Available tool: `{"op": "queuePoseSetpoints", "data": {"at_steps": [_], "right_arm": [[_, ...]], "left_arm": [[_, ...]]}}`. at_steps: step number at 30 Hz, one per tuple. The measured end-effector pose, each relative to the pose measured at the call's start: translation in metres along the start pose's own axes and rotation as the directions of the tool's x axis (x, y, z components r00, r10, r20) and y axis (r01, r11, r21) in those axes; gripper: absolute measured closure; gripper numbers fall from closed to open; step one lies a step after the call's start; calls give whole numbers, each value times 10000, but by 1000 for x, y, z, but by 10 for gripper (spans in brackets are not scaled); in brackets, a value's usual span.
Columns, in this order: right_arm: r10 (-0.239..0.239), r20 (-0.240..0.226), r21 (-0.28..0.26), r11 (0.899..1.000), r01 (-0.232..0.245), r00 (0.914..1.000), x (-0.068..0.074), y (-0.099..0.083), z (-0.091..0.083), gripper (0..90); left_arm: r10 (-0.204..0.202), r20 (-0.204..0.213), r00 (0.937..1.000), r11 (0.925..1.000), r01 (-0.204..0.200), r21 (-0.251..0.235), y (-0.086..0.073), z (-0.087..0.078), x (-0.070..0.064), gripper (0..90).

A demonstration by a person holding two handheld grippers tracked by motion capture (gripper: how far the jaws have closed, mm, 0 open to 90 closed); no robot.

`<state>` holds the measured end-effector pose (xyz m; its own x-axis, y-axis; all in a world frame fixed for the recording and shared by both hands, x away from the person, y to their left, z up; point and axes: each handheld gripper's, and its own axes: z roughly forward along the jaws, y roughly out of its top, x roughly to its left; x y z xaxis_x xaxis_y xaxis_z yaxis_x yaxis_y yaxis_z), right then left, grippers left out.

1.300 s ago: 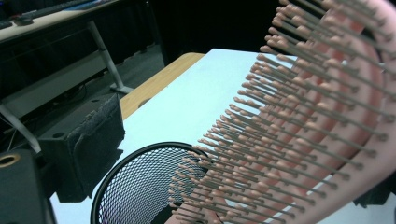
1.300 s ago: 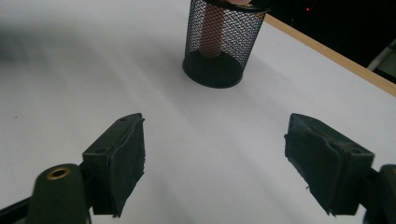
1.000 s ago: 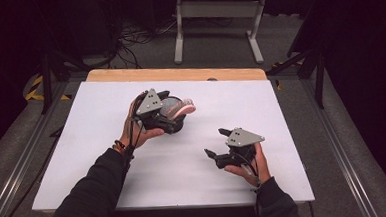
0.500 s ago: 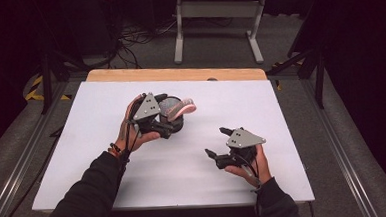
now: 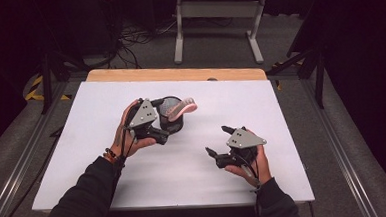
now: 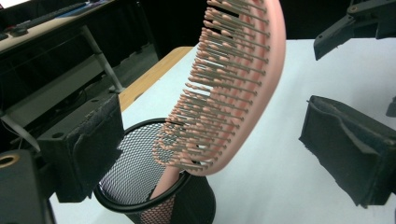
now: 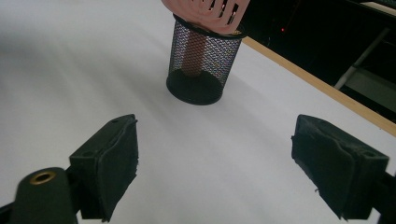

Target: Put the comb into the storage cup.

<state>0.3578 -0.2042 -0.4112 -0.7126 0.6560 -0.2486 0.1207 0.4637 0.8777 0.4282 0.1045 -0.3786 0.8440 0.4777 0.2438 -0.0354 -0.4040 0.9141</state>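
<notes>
The left gripper [image 5: 162, 121] has its jaws spread wide, and the pink hairbrush [image 6: 233, 88] stands between them untouched, handle down in the black mesh cup [image 6: 140, 196]. The right gripper [image 5: 218, 142] gapes empty, the cup well ahead of its jaws.

One pink hairbrush [image 6: 233, 88], one black mesh cup [image 7: 203, 65] (brush inside), two grippers.
</notes>
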Motion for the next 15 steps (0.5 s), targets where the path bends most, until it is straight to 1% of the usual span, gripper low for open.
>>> {"op": "queuePoseSetpoints", "data": {"at_steps": [1, 6, 8, 12, 13, 15], "right_arm": [[12, 13, -10, 10000, -12, 10000, 0, 0, 0, 154], [55, 92, 20, 10000, -55, 9999, 0, -2, -4, 150], [80, 128, 0, 10000, -80, 9999, 0, -3, -5, 150], [96, 210, -61, 9999, -95, 9997, -1, -4, -8, 150], [123, 207, -74, 9999, -122, 9997, -1, -4, -9, 150], [99, 231, -85, 9999, -97, 9997, -1, -4, -10, 150]], "left_arm": [[-58, -15, 10000, 10000, 57, -60, -1, -1, -1, 74], [5, 10, 10000, 9999, -5, -111, -4, -5, -4, 81], [-57, 50, 10000, 9999, 57, -117, -5, -7, -6, 81], [108, 18, 9999, 9999, -107, -130, -6, -10, -10, 80], [4, 112, 9999, 9998, -2, -191, -6, -12, -11, 80], [7, 111, 9999, 9996, -4, -279, -6, -15, -14, 80]]}}
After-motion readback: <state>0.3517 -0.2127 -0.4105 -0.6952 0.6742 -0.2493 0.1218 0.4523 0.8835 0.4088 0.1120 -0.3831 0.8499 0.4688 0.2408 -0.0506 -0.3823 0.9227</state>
